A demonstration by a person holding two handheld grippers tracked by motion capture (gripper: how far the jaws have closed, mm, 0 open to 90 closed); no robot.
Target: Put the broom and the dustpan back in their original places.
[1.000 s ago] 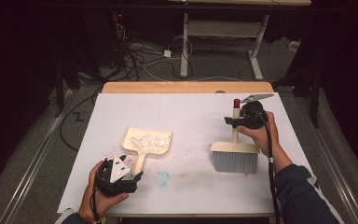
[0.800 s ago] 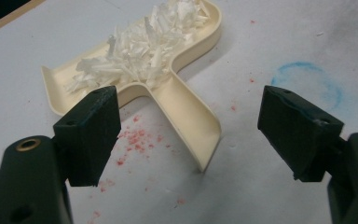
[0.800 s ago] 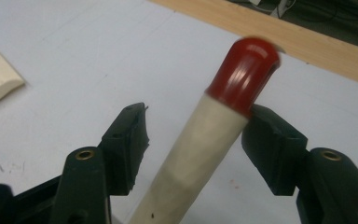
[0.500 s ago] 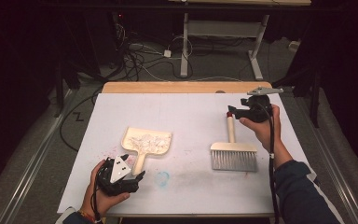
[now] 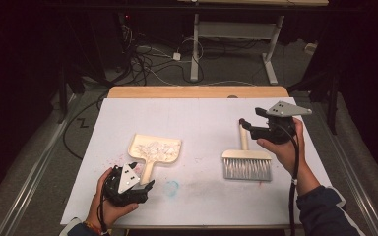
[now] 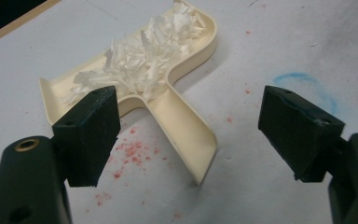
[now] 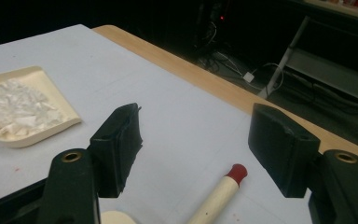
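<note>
White sheet (image 5: 202, 118) over a wooden table (image 5: 197, 92), seen from above.

Cream dustpan (image 5: 154, 150) left of centre, mouth toward 12 o'clock, handle toward 6 o'clock; heap of white shreds (image 5: 153, 148) in its tray. In the left gripper view, same dustpan (image 6: 182, 116) flat on the sheet, shreds (image 6: 144, 58) piled at the far end, handle end between the jaws but touching neither.

Left gripper (image 5: 128, 184) at 7 o'clock on the sheet, held in the left hand (image 5: 109, 206), just at the handle's end; jaws spread wide, nothing pinched.

Red specks (image 6: 133, 151) scattered beside the handle; faint blue ring (image 5: 172, 186) at 3 o'clock from the left gripper.

Hand brush (image 5: 247, 162) right of centre, bristles toward 6 o'clock, wooden handle toward 12 o'clock, lying free. Red handle tip (image 7: 237, 172) in the right gripper view, low between the jaws, untouched.

Right gripper (image 5: 248, 127) at 3 o'clock on the sheet, in the right hand (image 5: 285, 150), above the brush handle's far end, pointing toward 9 o'clock; jaws parted, empty.

Cables (image 5: 152, 64) and a metal desk frame (image 5: 231, 29) on the dark floor beyond, at 12 o'clock.
</note>
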